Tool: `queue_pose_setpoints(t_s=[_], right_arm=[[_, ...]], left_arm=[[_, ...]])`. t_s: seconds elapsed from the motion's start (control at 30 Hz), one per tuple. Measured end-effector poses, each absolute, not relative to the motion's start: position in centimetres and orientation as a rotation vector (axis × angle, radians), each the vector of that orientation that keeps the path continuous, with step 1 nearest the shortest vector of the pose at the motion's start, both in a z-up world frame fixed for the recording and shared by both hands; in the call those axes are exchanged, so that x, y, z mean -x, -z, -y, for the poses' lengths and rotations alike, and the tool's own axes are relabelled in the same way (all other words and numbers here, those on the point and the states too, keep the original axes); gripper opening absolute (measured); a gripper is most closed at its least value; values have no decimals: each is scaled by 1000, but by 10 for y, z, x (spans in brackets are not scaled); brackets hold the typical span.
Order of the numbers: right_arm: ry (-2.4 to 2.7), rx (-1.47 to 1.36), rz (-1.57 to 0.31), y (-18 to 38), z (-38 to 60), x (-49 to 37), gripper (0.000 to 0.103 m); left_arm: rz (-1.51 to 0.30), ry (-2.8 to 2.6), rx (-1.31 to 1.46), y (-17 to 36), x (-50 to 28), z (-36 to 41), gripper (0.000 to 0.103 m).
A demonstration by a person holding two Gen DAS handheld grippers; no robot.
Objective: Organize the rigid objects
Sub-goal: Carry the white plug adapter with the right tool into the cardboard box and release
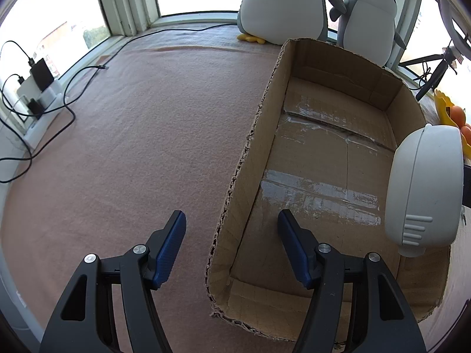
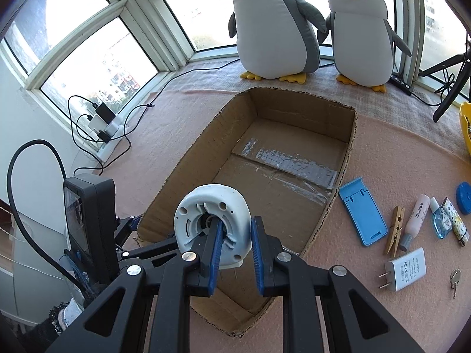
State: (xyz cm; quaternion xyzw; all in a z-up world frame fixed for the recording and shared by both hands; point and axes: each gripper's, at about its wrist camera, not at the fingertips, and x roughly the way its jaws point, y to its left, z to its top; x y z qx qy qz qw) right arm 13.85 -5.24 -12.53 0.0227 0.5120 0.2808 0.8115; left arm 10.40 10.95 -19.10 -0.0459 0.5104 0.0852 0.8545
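Step in hand: placing. The right gripper (image 2: 234, 253) clamps a white round plastic piece (image 2: 213, 223) by its rim, held over the near end of the empty cardboard box (image 2: 351, 144). The left gripper (image 1: 232, 247) straddles the box's wall, jaws parted, holding nothing. Next move probably calls for lowering, then release.

Open-topped cardboard box (image 1: 259, 135) on pink cloth (image 1: 132, 135), left gripper (image 1: 232, 250) fingers (blue-padded) astride its near-left wall.
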Motion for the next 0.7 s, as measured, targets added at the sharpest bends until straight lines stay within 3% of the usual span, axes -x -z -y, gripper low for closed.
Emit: queue_pose_setpoints(t_s=[0.07,0.2,0.27,0.7], right_arm=[[-604,-43,-1081,123,51,-137,20],[-589,-26,-1038,114,51,-134,40],[-579,-9,-1026,111,52,-134,44],[-510,-36,-996,107,89,-127,50]], left_arm=[[-1073,-179,96,191,-104,-109,65],[-1072,-180,95,190,-104,-110,65],[-1073,-180,96,190,-104,-110,65],[-1069,-184,91,191,-103,-109,65]])
